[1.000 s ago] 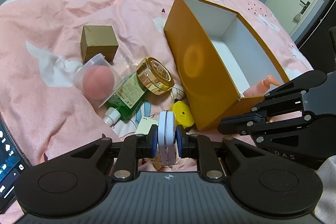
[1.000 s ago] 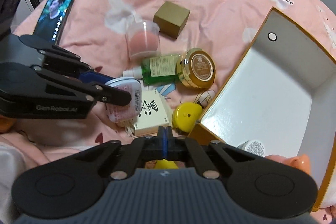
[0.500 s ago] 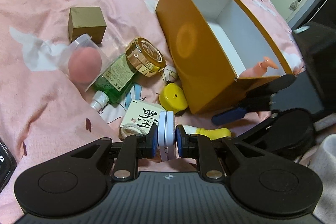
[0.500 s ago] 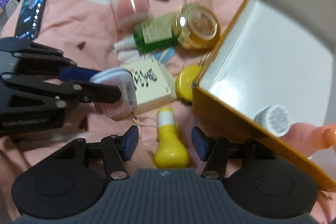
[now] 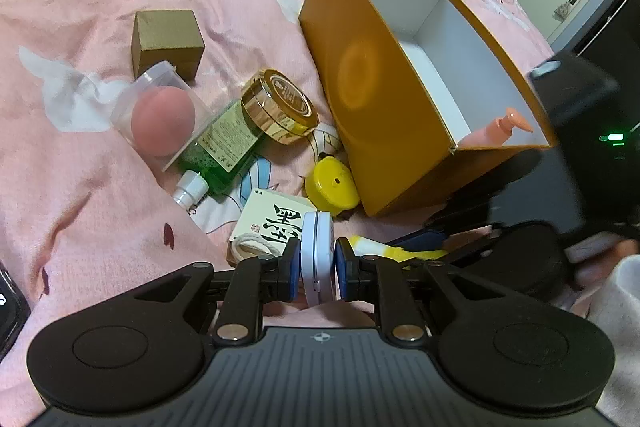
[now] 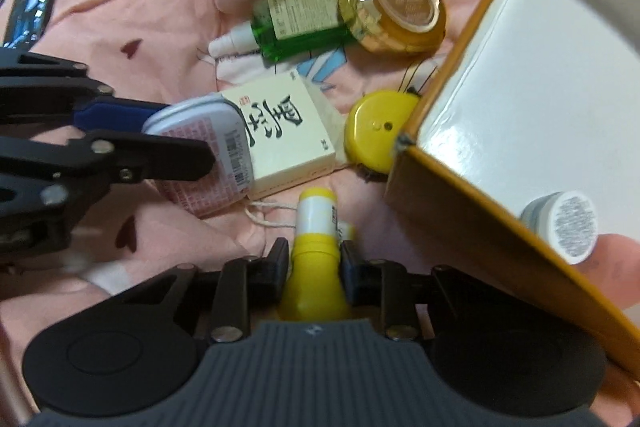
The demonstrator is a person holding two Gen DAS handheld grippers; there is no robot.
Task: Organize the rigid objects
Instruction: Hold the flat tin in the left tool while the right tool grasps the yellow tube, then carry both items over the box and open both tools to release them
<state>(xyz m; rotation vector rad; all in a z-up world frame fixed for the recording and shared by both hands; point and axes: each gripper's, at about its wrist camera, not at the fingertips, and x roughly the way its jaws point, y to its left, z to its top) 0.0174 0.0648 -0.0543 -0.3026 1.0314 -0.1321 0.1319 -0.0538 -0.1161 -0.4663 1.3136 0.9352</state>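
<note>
My left gripper (image 5: 317, 259) is shut on a white flat tin (image 5: 317, 251) held on edge; the tin also shows in the right wrist view (image 6: 208, 155). My right gripper (image 6: 314, 259) is shut on a yellow tube (image 6: 314, 255) lying on the pink bedspread; the tube shows in the left wrist view (image 5: 384, 249). The orange box (image 5: 376, 95) with a white inside stands tilted on the right and holds a pink pump bottle (image 5: 500, 127) and a small white-capped jar (image 6: 568, 223). The left gripper (image 6: 120, 147) lies left of the right one.
On the bedspread lie a cream calligraphy box (image 5: 272, 223), a yellow round case (image 5: 332, 185), a gold-lidded jar (image 5: 280, 107), a green bottle (image 5: 216, 155), a clear case with a pink sponge (image 5: 164, 119) and a brown cube box (image 5: 168, 41). A phone (image 6: 36, 3) lies far left.
My right gripper opened, moved down over the yellow tube and closed on it. My left gripper kept hold of the tin and moved slightly toward the box.
</note>
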